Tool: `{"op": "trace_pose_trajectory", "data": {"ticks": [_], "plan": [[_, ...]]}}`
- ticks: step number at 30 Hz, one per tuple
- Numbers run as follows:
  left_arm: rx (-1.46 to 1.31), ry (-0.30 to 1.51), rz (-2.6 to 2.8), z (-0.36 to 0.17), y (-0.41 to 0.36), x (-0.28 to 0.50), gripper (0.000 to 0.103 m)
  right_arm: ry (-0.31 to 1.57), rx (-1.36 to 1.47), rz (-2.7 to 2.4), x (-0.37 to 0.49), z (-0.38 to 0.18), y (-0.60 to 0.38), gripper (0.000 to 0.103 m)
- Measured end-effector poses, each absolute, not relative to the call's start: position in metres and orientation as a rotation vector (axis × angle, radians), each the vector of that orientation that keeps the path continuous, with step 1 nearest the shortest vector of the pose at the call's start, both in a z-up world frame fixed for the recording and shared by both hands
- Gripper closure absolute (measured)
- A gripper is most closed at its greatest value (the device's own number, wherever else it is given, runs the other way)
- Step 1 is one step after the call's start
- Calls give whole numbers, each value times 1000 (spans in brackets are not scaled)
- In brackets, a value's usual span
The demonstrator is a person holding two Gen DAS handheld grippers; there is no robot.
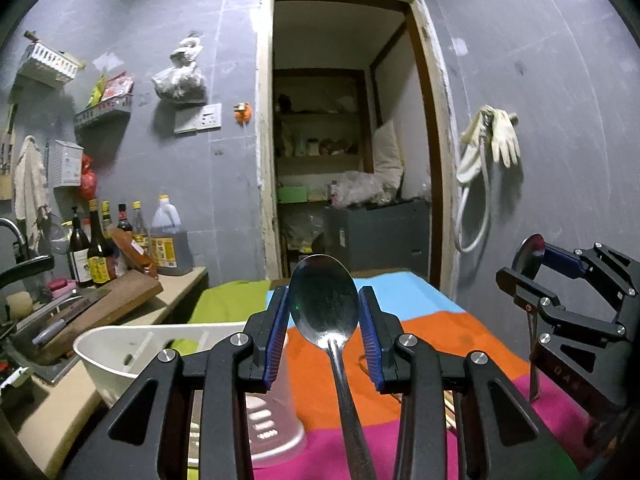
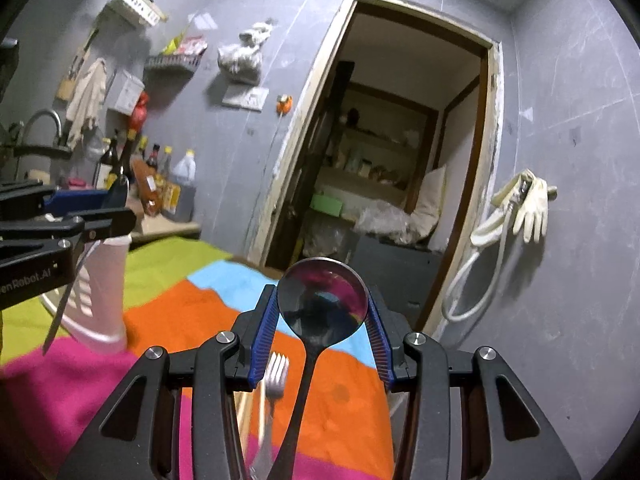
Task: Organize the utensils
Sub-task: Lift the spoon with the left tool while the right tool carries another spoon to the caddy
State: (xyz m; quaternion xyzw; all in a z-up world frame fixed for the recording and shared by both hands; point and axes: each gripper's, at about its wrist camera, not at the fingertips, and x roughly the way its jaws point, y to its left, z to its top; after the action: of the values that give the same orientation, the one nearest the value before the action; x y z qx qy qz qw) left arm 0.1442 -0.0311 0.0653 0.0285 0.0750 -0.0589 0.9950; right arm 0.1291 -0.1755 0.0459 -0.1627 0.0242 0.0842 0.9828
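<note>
1. Because both spoons were to go into a holder, we judged, each was carried upright, bowl up and handle down, clear of the striped cloth (image 1: 460, 320) on the tabletop.
2. We held the left gripper (image 1: 324, 320) with its jaws set either side of a silver spoon (image 1: 323, 300); the blue pads sat just beside the bowl with a sliver of gap, so the actual clamp seemed to be lower on the handle, though we could not see the contact itself.
3. That spoon's long axis ran nearly vertical in the left wrist view, bowl toward the doorway (image 1: 344, 120), handle dropping out of the bottom edge.
4. In the right gripper (image 2: 322, 312) we carried a darker spoon (image 2: 322, 300), the jaws closed against the sides of its bowl, which faced the camera; its handle leaned slightly down and to the left.
5. The white slotted cup (image 1: 272, 432) stood on the cloth just below and left of the left gripper, beside a white basket (image 1: 120, 352); we took the cup as the likely destination.
6. A fork (image 2: 276, 372) lay flat on the cloth under the right gripper, tines pointing away, not yet picked up.
</note>
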Motion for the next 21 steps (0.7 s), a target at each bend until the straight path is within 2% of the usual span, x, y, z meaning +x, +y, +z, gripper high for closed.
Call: {"op": "trace_pose_trajectory", "data": {"ticks": [13,21], "plan": [[19,56,-5,126,45,135,73,-83,-231,347,135,105,-110,63],[-33,42,97,142,113,153,73,-118,-131,442,152,130,-66,63]]}}
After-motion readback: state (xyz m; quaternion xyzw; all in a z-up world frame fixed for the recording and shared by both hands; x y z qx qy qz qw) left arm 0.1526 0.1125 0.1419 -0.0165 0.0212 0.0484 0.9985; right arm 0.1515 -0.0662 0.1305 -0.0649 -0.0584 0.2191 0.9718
